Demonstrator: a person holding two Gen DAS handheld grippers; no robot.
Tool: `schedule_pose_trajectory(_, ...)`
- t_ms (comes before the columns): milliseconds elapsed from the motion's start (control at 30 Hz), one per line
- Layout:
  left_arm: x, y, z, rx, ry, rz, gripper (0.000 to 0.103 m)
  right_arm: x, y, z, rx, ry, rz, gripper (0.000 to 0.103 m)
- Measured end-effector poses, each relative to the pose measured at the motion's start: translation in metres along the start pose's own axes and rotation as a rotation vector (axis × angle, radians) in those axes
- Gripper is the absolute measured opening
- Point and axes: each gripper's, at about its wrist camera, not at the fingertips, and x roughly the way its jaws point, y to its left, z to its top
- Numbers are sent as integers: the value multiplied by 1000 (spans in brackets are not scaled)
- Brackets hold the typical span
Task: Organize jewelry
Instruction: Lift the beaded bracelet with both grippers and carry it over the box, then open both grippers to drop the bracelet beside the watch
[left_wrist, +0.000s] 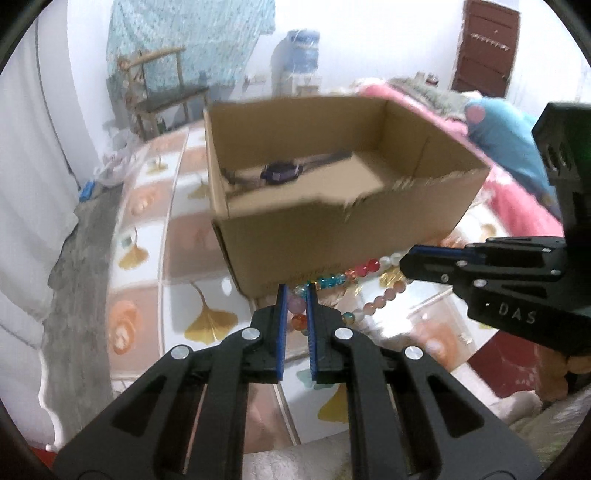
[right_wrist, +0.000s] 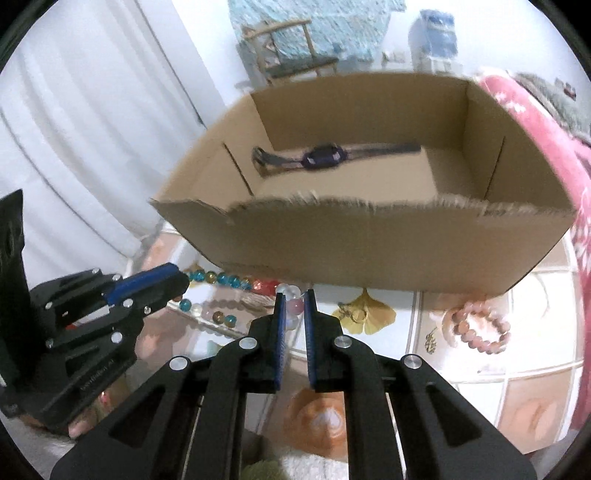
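Just in front of the cardboard box (right_wrist: 369, 251), both grippers pinch one bead necklace (left_wrist: 334, 278). Left gripper (left_wrist: 295, 306) and right gripper (right_wrist: 293, 306) are nearly closed on beads. Inside the box lies a watch (right_wrist: 325, 157).

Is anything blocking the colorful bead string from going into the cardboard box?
Only the cardboard box's own near wall: the bead string, pinched by left gripper and right gripper, hangs lower than its torn rim.
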Motion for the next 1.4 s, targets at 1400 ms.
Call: schedule_pose_trajectory(1400,97,32,139,269,166,108,27,131,-65,173,-2,416,97,13)
